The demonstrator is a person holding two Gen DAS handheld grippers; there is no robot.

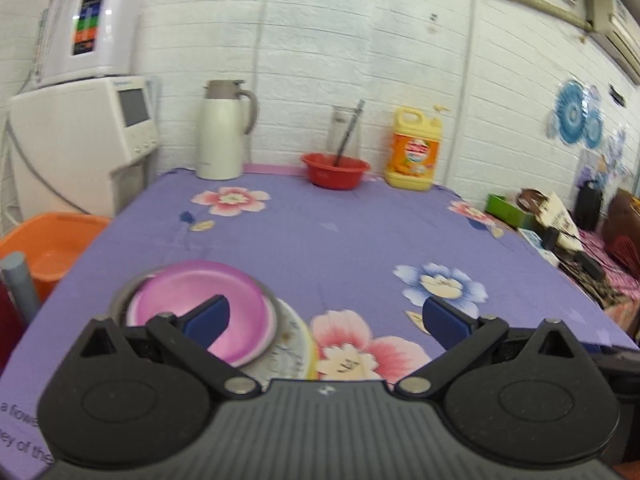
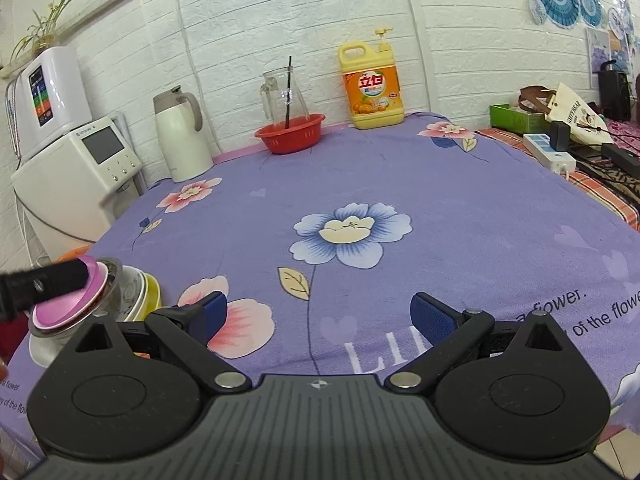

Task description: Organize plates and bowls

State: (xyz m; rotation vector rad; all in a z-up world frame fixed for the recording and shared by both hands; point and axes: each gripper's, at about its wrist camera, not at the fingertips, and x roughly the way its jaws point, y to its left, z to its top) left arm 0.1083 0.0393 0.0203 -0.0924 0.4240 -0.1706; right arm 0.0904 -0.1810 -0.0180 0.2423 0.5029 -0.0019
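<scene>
A pink plate (image 1: 208, 308) lies on top of a stack of dishes at the table's near left corner: a metal dish (image 1: 120, 298) under it, then a white patterned bowl (image 1: 290, 344) and a yellow one (image 1: 313, 354). The stack also shows in the right wrist view (image 2: 100, 300). My left gripper (image 1: 326, 318) is open and empty, its left finger over the pink plate. My right gripper (image 2: 318, 314) is open and empty above the purple flowered cloth (image 2: 440, 208), to the right of the stack. The left gripper's finger (image 2: 40, 284) reaches over the stack there.
At the table's back stand a white thermos jug (image 2: 180, 136), a red basin (image 2: 290, 133) with a glass pitcher behind it, and a yellow detergent bottle (image 2: 372, 84). A white appliance (image 2: 76, 168) and an orange tub (image 1: 48, 248) sit left of the table. Clutter lies right.
</scene>
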